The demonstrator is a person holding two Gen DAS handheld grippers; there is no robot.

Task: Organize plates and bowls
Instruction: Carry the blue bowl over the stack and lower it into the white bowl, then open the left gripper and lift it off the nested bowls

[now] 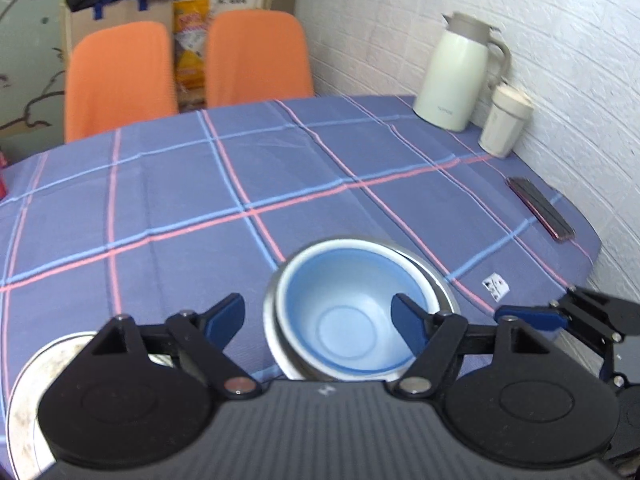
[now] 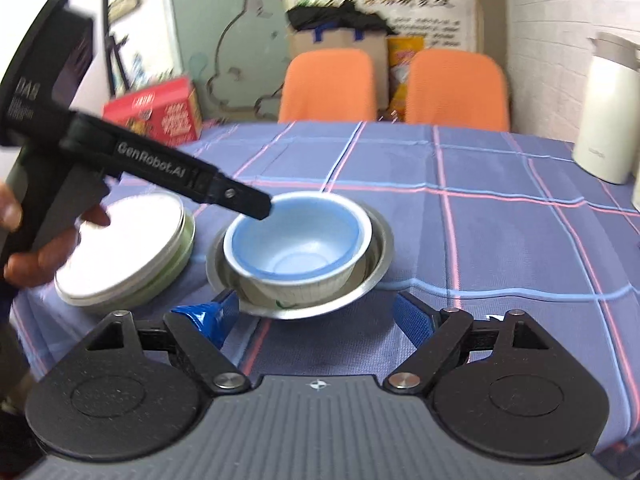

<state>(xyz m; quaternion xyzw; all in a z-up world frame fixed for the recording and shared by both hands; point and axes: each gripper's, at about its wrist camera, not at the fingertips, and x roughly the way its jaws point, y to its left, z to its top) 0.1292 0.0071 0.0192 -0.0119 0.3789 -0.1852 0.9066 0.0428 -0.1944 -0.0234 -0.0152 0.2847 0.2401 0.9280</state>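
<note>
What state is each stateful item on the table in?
Blue plastic bowl: upright, empty, tilted inside the steel bowl.
Shiny steel bowl: upright, holding the blue bowl.
Stacked white plates: flat, beside the steel bowl.
Cream thermos jug: upright, lid closed.
Left gripper: open.
Right gripper: open.

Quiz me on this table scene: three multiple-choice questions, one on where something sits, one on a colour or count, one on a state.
1. Where is the blue bowl?
A. nested in the metal bowl
B. on a chair
C. upside down on the plates

2. How many orange chairs stand behind the table?
A. one
B. two
C. four

3. How are the right gripper jaws?
A. clamped on a plate
B. open, holding nothing
C. shut on the thermos

Answers: 1 A, metal rim rings it. 2 B, two orange backs show. 3 B, wide gap between the jaws.
</note>
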